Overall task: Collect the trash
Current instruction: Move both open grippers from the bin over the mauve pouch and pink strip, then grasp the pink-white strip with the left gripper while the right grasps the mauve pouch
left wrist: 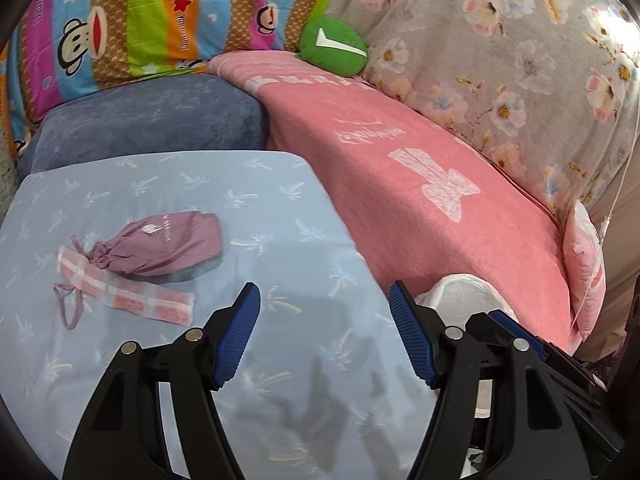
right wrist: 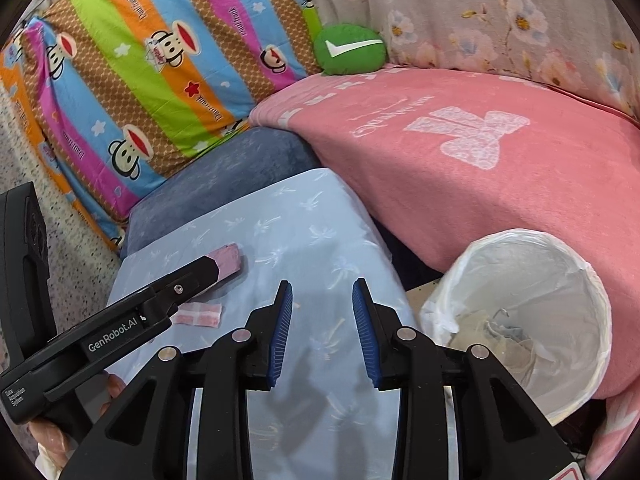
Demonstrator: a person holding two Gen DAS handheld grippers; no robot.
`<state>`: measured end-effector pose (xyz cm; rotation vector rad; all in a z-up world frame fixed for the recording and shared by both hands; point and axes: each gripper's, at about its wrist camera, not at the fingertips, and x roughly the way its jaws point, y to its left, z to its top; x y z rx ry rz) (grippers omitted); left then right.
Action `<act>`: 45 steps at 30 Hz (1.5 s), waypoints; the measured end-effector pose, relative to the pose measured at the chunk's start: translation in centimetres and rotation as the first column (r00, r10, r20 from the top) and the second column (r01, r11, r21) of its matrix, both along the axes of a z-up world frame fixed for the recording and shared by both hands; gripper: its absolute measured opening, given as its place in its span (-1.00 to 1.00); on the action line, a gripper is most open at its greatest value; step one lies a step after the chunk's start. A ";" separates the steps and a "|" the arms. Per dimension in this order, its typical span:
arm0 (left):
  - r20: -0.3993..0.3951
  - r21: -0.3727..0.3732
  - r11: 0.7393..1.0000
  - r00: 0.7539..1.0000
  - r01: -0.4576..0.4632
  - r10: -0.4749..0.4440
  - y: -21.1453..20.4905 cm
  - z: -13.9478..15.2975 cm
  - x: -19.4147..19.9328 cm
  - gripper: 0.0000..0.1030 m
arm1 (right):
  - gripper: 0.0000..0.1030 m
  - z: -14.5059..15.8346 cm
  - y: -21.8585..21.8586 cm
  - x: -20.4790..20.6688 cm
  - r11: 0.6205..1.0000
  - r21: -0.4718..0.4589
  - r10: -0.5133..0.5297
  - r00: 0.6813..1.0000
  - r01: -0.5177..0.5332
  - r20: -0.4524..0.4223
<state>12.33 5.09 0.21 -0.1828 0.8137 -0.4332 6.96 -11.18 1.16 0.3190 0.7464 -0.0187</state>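
Observation:
A pink-and-white checked wrapper strip (left wrist: 124,294) lies on the light blue sheet (left wrist: 280,216), left of and ahead of my open, empty left gripper (left wrist: 324,296). It touches a purple drawstring pouch (left wrist: 160,244). In the right wrist view the wrapper (right wrist: 200,314) and pouch (right wrist: 230,260) are partly hidden behind the left gripper's body (right wrist: 120,332). My right gripper (right wrist: 322,292) is open and empty over the sheet. A white-lined trash bin (right wrist: 520,320) holding crumpled trash stands just right of it; the bin's rim shows in the left wrist view (left wrist: 460,292).
A pink blanket (left wrist: 420,168) covers the bed to the right. A blue-grey cushion (left wrist: 148,120), a striped monkey-print pillow (left wrist: 132,20), a green round cushion (left wrist: 334,46) and a floral quilt (left wrist: 500,40) lie behind.

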 end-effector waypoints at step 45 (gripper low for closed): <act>-0.232 0.042 0.911 0.883 -0.411 0.409 22.8 -9.7 9.0 0.48 | -0.08 -10.2 19.6 17.4 0.964 0.098 0.262 0.942 -0.246 -0.210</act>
